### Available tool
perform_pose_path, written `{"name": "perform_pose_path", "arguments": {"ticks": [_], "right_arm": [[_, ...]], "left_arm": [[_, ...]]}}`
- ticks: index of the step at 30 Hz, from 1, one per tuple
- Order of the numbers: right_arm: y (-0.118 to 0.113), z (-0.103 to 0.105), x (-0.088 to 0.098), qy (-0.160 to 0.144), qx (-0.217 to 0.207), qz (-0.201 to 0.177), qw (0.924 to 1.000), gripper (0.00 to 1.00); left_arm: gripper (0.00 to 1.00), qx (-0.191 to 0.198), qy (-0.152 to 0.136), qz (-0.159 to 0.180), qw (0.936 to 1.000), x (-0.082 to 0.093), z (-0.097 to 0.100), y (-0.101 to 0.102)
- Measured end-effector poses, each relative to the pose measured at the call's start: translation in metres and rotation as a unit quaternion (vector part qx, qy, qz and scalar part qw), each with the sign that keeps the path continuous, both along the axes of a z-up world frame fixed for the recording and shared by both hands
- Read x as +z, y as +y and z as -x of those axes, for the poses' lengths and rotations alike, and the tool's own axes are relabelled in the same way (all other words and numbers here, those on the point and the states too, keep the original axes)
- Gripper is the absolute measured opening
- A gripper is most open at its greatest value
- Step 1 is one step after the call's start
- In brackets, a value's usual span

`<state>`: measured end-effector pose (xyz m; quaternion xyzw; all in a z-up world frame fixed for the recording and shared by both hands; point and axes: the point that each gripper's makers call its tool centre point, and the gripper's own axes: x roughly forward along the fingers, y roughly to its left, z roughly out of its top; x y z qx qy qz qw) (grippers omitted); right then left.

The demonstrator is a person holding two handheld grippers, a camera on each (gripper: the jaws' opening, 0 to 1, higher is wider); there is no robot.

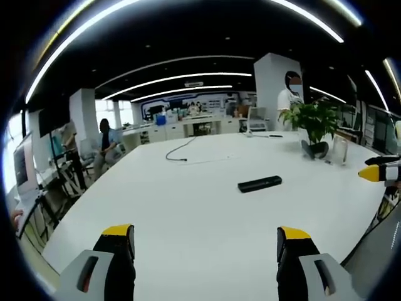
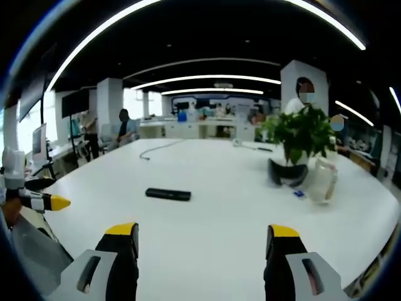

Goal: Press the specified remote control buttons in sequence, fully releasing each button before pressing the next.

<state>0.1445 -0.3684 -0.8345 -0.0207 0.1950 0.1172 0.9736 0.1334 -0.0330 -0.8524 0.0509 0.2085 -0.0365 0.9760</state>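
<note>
Lying on the white tabletop (image 1: 188, 207), the black remote control (image 1: 259, 184) sits well ahead of both hand-held grippers, left (image 1: 205, 239) and right (image 2: 203, 237), each wide open and empty.

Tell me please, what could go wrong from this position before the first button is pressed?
1. The remote control lies flat and loose on the smooth white table, so a jaw pressing off-centre may slide it instead of pressing a button.
2. Both grippers are open and far from it; its buttons are too small to tell apart here.
3. The potted plant and clear jar stand nearby.
</note>
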Motion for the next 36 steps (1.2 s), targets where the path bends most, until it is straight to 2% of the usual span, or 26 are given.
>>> {"name": "perform_pose_path", "arguments": {"ticks": [10, 20, 31, 34, 36], "right_arm": [[-0.001, 0.000, 0.000, -0.002, -0.001, -0.005, 1.0000, 0.82], [-0.001, 0.000, 0.001, -0.001, -0.002, -0.010, 0.9999, 0.81], [0.001, 0.000, 0.002, -0.001, 0.004, -0.013, 0.9999, 0.80], [0.001, 0.000, 0.002, -0.002, 0.003, -0.016, 0.9999, 0.80], [0.001, 0.000, 0.002, -0.002, 0.004, -0.017, 0.9999, 0.80]], "left_arm": [[0.97, -0.008, 0.006, -0.006, 0.9999, -0.002, 0.000, -0.004], [0.97, -0.031, 0.024, -0.015, 0.9991, -0.009, 0.000, -0.012], [0.97, -0.067, 0.041, -0.028, 0.9965, -0.014, -0.002, -0.025], [0.97, -0.092, 0.055, -0.019, 0.9941, -0.017, -0.007, -0.034], [0.97, -0.104, 0.049, -0.019, 0.9931, -0.014, -0.012, -0.039]]}}
